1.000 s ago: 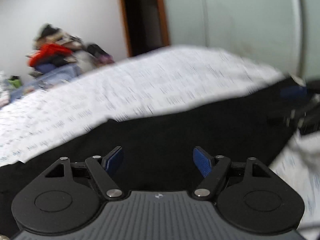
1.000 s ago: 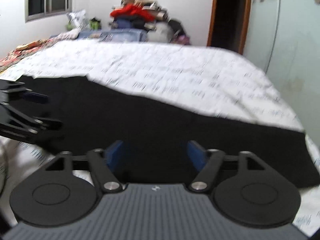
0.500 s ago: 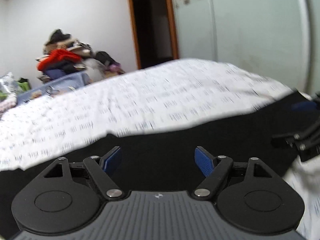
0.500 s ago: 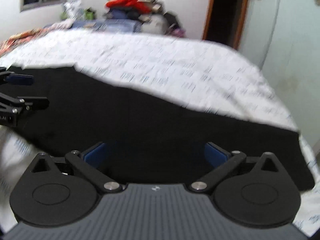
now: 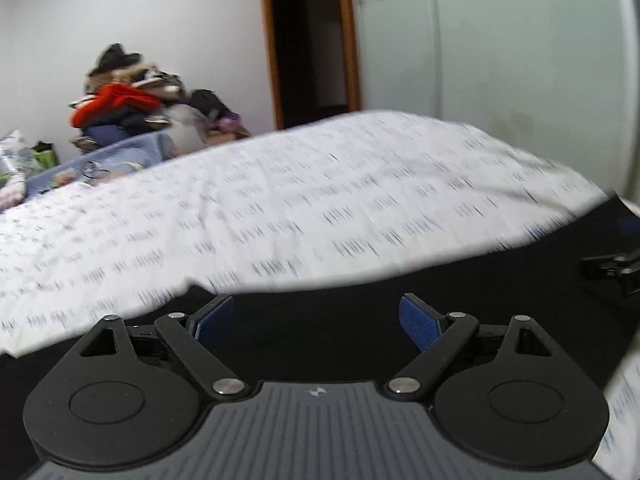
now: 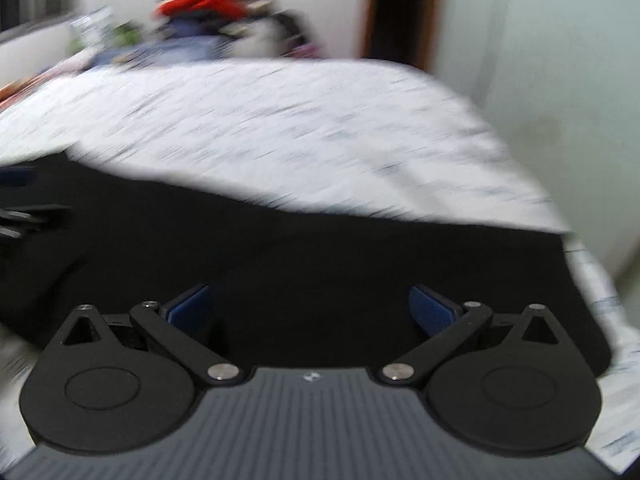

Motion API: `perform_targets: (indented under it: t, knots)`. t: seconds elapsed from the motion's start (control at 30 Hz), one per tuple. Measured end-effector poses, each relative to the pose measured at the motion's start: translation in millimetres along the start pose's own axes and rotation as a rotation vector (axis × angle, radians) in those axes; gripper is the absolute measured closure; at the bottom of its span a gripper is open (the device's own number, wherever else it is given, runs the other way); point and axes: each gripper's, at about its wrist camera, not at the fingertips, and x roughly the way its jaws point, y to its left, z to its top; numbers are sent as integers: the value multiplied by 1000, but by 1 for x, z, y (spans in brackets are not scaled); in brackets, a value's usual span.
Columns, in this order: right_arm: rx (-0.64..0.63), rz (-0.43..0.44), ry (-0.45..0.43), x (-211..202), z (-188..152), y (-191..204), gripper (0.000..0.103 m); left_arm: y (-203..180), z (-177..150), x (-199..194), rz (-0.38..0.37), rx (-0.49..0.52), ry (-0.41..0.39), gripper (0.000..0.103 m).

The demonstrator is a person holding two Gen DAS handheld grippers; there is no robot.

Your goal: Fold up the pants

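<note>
Black pants (image 5: 500,288) lie flat across the near part of a bed with a white patterned sheet (image 5: 280,192). They also show in the right wrist view (image 6: 320,248), stretching from left to right edge. My left gripper (image 5: 316,318) is open and empty, just above the pants. My right gripper (image 6: 310,308) is open wide and empty, above the middle of the pants. The right gripper shows at the right edge of the left wrist view (image 5: 616,266). The left gripper shows at the left edge of the right wrist view (image 6: 24,216).
A pile of clothes with a red garment (image 5: 120,100) stands at the far side of the bed. A dark doorway (image 5: 308,48) and a pale wardrobe (image 5: 500,40) are behind. The bed's right edge (image 6: 580,264) drops off beside the pants.
The right gripper's jaws have opened wider. Both grippers have tilted and shifted slightly over the pants. The pants lie as before.
</note>
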Motion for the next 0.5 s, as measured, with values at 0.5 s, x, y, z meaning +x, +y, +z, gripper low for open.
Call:
perform_targets:
  t: [0.5]
  knots:
    - [474,-138,-75,-63,-55,-127,0,-34,22,37,-172,-197,130,3]
